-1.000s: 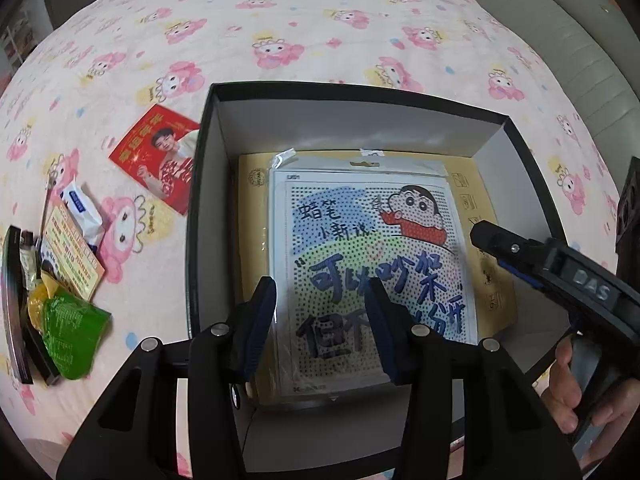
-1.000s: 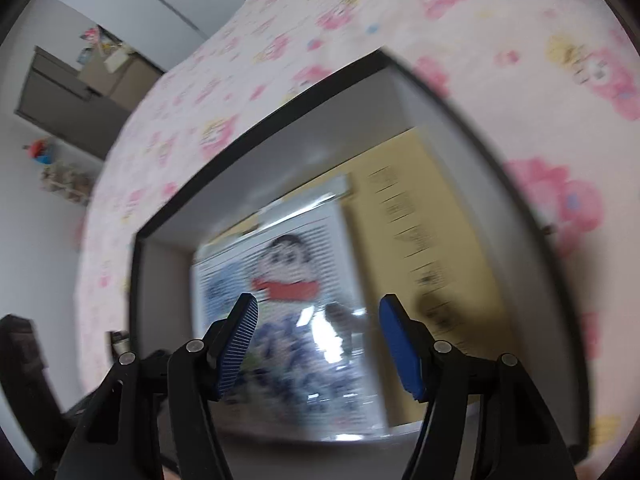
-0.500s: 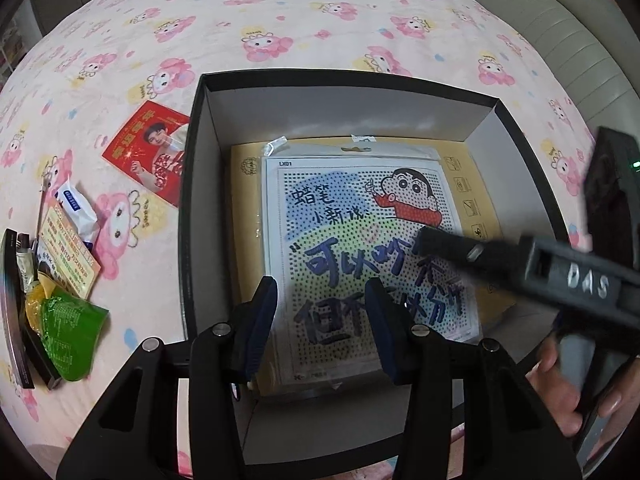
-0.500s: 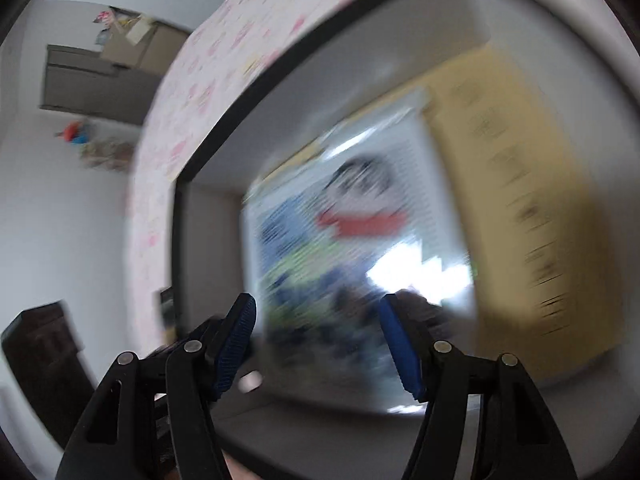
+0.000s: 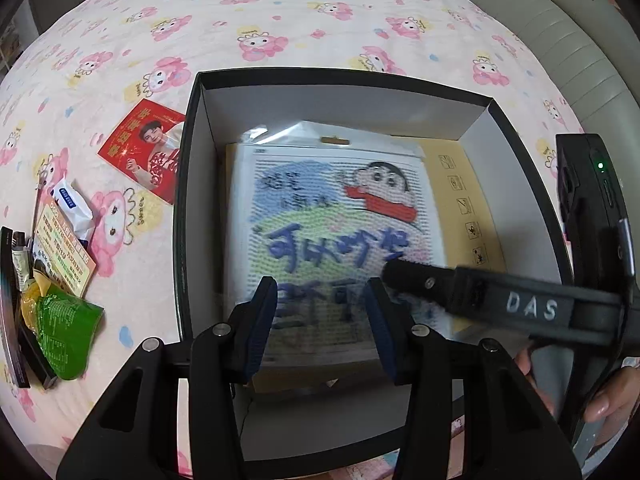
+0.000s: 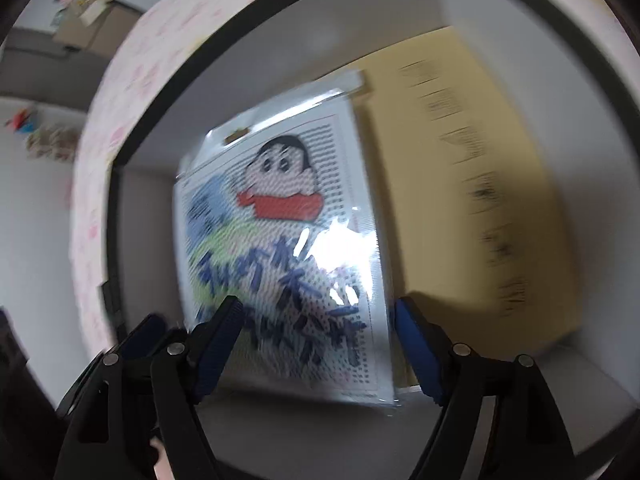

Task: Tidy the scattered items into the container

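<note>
A black box with white inner walls [image 5: 188,184] sits on the bed; it also shows in the right wrist view [image 6: 132,148]. Inside lies a cartoon picture in a clear sleeve [image 5: 332,232] [image 6: 280,248] on a yellow sheet [image 5: 468,200] [image 6: 460,184]. My left gripper [image 5: 322,324] is open and empty over the box's near end. My right gripper [image 6: 316,344] is open and empty, low inside the box over the picture's near edge. Its finger reaches in from the right in the left wrist view [image 5: 416,280]. Scattered items lie left of the box: a red card [image 5: 144,148], a white packet [image 5: 74,204], an orange leaflet [image 5: 64,252], a green packet [image 5: 64,332].
A dark flat item [image 5: 10,308] lies at the far left edge beside a small tube [image 5: 20,256]. The bed has a pink cartoon-print sheet [image 5: 280,20]. A grey headboard [image 5: 568,28] curves at the right. A cardboard box [image 6: 92,20] stands in the room behind.
My right gripper has moved down and left into the box, over the picture. The left gripper has held still and stayed open.
</note>
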Demonstrator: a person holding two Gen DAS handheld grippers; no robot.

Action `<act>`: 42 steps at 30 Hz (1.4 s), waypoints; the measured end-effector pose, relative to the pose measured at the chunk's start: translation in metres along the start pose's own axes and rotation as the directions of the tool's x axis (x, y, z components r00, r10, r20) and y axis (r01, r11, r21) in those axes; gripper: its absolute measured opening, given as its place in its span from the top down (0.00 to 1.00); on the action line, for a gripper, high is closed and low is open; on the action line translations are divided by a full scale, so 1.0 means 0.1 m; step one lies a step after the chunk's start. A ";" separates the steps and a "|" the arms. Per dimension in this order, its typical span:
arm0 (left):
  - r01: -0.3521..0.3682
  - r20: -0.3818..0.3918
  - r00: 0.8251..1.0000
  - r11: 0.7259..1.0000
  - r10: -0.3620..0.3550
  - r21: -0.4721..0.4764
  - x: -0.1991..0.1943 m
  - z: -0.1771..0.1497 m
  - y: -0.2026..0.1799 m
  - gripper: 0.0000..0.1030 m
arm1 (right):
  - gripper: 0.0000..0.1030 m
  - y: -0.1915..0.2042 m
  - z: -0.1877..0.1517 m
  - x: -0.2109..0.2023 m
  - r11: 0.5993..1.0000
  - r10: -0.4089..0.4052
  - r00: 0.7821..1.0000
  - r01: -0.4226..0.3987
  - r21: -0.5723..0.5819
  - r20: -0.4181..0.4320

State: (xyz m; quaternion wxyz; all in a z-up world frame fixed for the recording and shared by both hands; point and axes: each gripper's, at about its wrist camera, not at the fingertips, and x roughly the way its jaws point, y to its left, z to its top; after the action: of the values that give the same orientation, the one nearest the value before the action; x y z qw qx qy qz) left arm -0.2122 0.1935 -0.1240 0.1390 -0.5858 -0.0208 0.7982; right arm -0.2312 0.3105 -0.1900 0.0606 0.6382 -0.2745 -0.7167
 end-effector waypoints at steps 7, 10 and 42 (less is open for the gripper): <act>-0.002 0.004 1.000 1.000 0.002 0.018 0.00 -0.01 -0.01 0.55 | 0.25 0.02 0.00 -0.25 0.999 -0.036 0.988 0.037 -0.007 0.152; 0.012 0.000 1.000 1.000 -0.012 0.026 0.01 -0.01 -0.05 0.55 | 0.28 -0.05 0.00 -0.38 0.998 -0.067 0.973 0.062 0.031 0.222; 0.045 -0.198 0.980 0.984 -0.009 0.174 0.32 -0.07 -0.29 0.56 | 0.42 0.04 -0.14 -0.61 0.889 -0.346 0.890 0.412 -0.198 0.298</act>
State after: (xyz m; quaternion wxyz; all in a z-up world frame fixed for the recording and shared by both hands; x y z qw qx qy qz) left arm -0.2084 0.2287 -0.1503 0.2029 -0.6468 0.0563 0.7330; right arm -0.2086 0.3295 -0.1345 -0.0356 0.5688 -0.0543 -0.8199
